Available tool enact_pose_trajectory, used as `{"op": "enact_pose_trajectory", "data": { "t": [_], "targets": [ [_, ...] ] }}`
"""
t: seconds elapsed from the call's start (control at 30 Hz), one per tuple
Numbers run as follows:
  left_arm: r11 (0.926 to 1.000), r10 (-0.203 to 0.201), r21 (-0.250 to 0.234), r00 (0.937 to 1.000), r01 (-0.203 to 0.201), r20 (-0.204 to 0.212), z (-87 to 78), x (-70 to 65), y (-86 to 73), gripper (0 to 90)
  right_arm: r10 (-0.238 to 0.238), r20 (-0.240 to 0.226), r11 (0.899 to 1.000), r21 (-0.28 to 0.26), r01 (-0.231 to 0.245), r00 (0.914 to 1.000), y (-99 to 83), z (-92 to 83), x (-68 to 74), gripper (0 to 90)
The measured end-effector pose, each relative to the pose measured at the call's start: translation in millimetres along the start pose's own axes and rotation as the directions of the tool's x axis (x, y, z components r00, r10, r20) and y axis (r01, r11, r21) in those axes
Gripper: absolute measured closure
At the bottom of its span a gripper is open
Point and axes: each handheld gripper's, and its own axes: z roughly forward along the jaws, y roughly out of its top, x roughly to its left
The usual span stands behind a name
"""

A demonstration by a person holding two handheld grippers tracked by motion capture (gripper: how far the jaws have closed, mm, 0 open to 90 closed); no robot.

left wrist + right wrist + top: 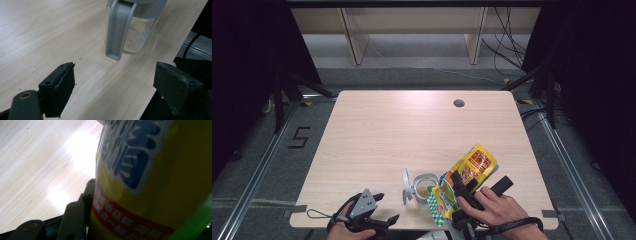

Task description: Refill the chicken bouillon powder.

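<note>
A yellow seasoning pouch (pixel 464 181) is being gripped between the jaws of the right gripper (pixel 460 192) near the table's (pixel 412 130) front edge, tilted over an open jar (pixel 424 186). The left gripper (pixel 379 210) is being held open by the front-left edge.

The tabletop (pixel 377 130) is faced in pale wood grain with a smooth, faintly shiny finish. The jar (pixel 138 32) is made of clear glossy material with a matt grey plastic lid. The pouch (pixel 469 175) is printed glossy film. Matt black pads are seen on the left tool (pixel 115 87).
</note>
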Motion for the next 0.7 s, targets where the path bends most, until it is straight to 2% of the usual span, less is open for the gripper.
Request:
{"op": "enact_pose_trajectory", "data": {
  "t": [0.03, 0.17, 0.2, 0.6, 0.63, 0.7],
  "targets": [
    [0.9998, -0.016, -0.012, 0.9998, 0.016, 0.012, 0.7, -1.1, -0.1, 16.6, 0.001, 0.001, 1.0, 0.0, -0.001, 1.0, -0.1, 0.0, 0.2, 58.8],
    [0.9998, -0.016, -0.013, 0.9998, 0.016, 0.011, 0.7, -1.1, -0.1, 16.6, 0.001, -0.001, 1.0, -0.001, -0.001, 1.0, -0.2, 0.0, 0.2, 58.8],
    [0.9994, -0.027, -0.023, 0.9996, 0.027, 0.01, 1.3, -2.1, -0.2, 16.6, 0.001, -0.001, 1.0, -0.001, -0.001, 1.0, -0.2, 0.0, 0.2, 58.8],
    [0.9999, -0.008, -0.009, 1.0, 0.008, 0.003, -0.2, -0.4, 0.0, 16.6, -0.001, -0.003, 1.0, 0.004, 0.001, 1.0, -0.9, -1.0, 0.8, 58.8],
    [0.9995, -0.025, -0.02, 0.9997, 0.025, 0.003, 0.4, -1.1, -0.1, 16.6, 0.0, -0.002, 1.0, 0.0, 0.0, 1.0, -1.0, -0.8, 0.9, 58.8],
    [0.9996, -0.024, -0.017, 0.9997, 0.024, 0.002, 0.2, -0.9, -0.2, 16.6, -0.001, -0.002, 1.0, 0.003, 0.001, 1.0, -0.9, -1.0, 0.7, 58.8]
  ]
}}
